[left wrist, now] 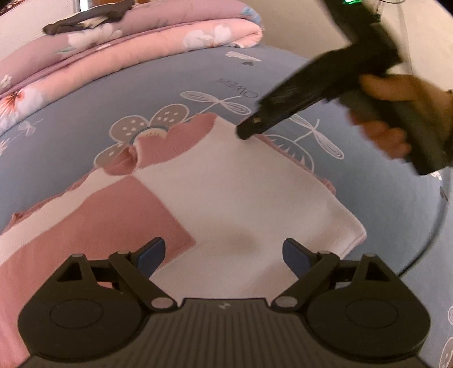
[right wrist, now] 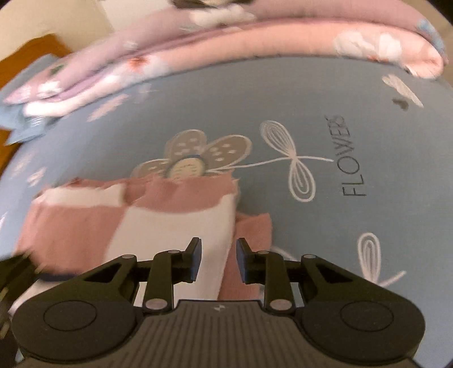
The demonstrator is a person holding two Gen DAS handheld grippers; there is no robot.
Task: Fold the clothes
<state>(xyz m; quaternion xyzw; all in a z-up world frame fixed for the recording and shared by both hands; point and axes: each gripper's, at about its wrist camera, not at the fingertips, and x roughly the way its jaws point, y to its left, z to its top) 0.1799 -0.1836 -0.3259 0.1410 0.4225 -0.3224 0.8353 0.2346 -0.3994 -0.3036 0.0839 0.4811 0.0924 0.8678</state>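
Observation:
A pink and white garment (left wrist: 215, 195) lies folded on the blue flowered bed sheet (left wrist: 85, 113). My left gripper (left wrist: 223, 254) is open and empty, its blue pads wide apart just above the garment's near white panel. My right gripper (left wrist: 245, 133) shows in the left wrist view as a black tool in a hand, its tip at the garment's far edge. In the right wrist view my right gripper (right wrist: 218, 261) is open with a narrow gap, above the garment's (right wrist: 170, 226) right edge, holding nothing. A pink flap (right wrist: 250, 240) sticks out on the right.
A folded pink floral quilt (left wrist: 127, 51) lies along the far side of the bed, with a dark item (left wrist: 85, 21) on top. It also shows in the right wrist view (right wrist: 254, 39). The sheet (right wrist: 339, 113) extends to the right. A blue pillow corner (right wrist: 25, 124) is at far left.

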